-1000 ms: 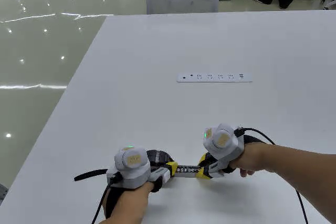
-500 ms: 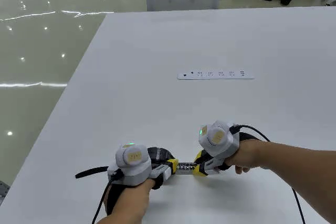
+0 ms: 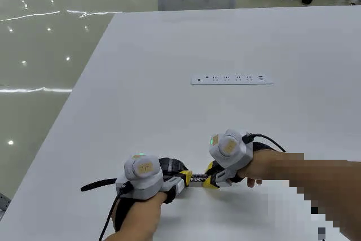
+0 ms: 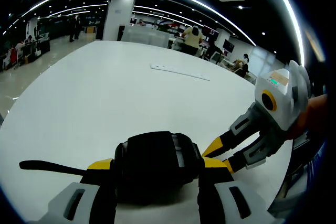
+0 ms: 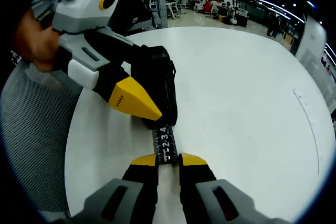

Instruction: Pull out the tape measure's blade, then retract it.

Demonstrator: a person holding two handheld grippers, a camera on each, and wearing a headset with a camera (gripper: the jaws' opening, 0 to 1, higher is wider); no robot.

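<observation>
The broad white table carries everything near its front edge. The left gripper clamps the round black plastic tape measure case between its yellow-tipped jaws. The right gripper pinches the short exposed length of black numbered blade, just beside the case.

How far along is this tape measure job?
Nearly finished, it seems. The left gripper holds the tape measure; the right gripper pinches the blade, and just a short stretch is out, shorter than a second ago. Left: let the last bit slide back in.
</observation>
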